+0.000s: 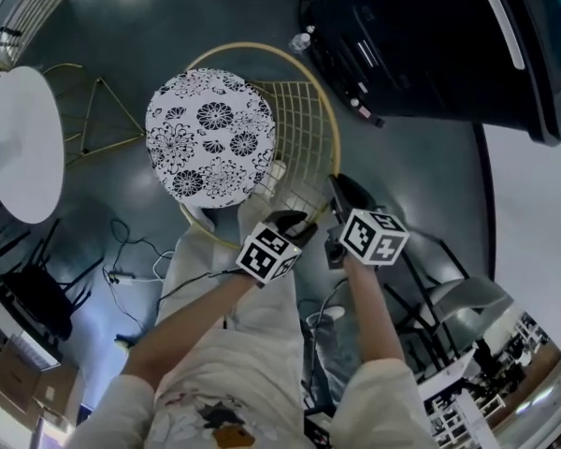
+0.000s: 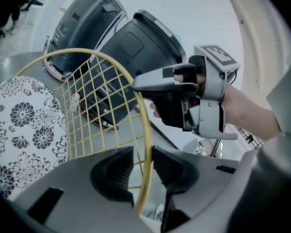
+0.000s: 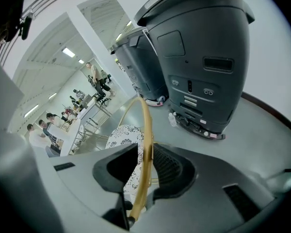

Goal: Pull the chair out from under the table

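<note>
Left gripper (image 2: pixel 143 165): jaws pinched on the yellow rim (image 2: pixel 146 125) of the chair (image 1: pixel 252 138); the tube runs upright between the two pads.
Right gripper (image 3: pixel 146 163): jaws likewise clamped on the same rim, just beside the left gripper and a little farther along the curve.
Chair back (image 1: pixel 304 134): a yellow wire grid inside the hooped rim, on the side nearest the person.
Seat (image 1: pixel 210 134): a round cushion, white with a black flower print.
Chair position: out on the grey floor (image 1: pixel 140 17), apart from the round white table (image 1: pixel 19 143) at the head view's left; no part lies beneath the tabletop.
Machines (image 1: pixel 421 45): two large dark units standing on the floor beyond the chair.
</note>
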A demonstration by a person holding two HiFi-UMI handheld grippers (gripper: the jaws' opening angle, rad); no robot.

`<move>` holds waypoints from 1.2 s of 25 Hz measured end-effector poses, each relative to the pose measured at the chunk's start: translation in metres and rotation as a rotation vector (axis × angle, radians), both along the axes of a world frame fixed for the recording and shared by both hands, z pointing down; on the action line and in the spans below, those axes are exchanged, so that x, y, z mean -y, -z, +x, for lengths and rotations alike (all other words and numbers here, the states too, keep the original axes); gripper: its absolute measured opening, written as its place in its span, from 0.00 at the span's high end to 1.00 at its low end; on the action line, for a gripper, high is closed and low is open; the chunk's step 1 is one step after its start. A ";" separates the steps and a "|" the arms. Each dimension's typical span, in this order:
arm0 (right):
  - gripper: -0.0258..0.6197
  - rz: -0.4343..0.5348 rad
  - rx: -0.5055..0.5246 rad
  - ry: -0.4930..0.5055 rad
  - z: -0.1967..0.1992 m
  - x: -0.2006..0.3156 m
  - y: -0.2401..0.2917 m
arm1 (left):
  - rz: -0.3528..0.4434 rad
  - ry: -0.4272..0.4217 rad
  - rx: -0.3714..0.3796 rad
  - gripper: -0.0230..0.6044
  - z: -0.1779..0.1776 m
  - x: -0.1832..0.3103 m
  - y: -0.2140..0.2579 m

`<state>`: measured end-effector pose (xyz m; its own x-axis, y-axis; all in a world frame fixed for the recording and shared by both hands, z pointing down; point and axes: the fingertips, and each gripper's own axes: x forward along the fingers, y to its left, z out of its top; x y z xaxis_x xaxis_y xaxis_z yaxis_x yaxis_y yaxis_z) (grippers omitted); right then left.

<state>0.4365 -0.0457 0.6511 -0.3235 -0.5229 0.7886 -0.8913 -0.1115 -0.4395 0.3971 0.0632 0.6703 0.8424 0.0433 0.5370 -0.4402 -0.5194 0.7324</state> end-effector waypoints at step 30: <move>0.94 0.354 -0.084 0.241 -0.230 -0.006 0.230 | 0.311 0.477 0.102 0.95 -0.275 0.070 0.224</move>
